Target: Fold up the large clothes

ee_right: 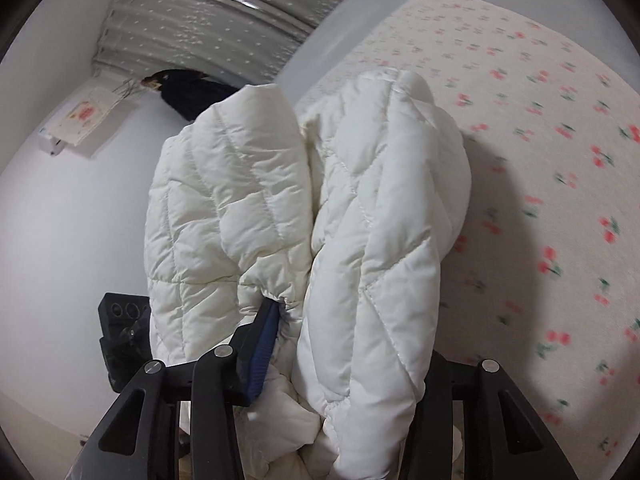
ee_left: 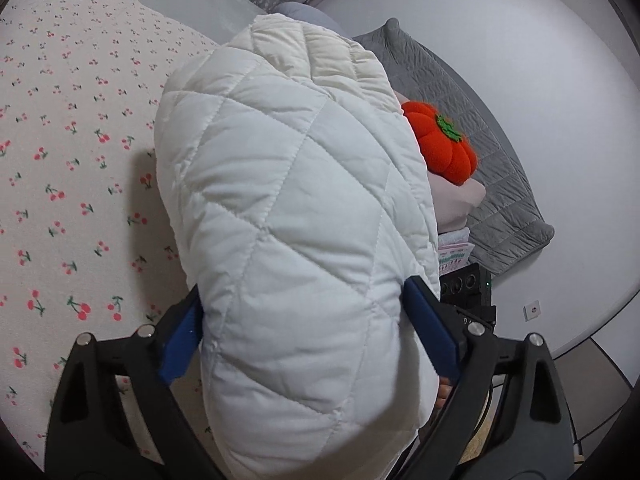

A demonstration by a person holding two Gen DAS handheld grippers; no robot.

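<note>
Not far into this one I think: my left gripper (ee_left: 304, 332) is clamped on a fat wad of the white quilted jacket (ee_left: 296, 200), hanging bunched over the cherry-print bedsheet (ee_left: 72, 140), no clean fold yet. Right gripper (ee_right: 344, 344) grips a gathered cuff edge, far finger hidden. Puffy, slippery, diamond-stitched shell. Plush orange pumpkin cushion (ee_left: 444, 140) sits at 2 o'clock.

The jacket (ee_left: 288, 208) is puffy quilted cloth, white with a faint sheen — the bed sheet (ee_left: 72, 128) matt printed cotton. Each tool (ee_left: 308, 336) is matt black plastic, ribbed blue pads (ee_left: 434, 332), shiny metal rivets.
</note>
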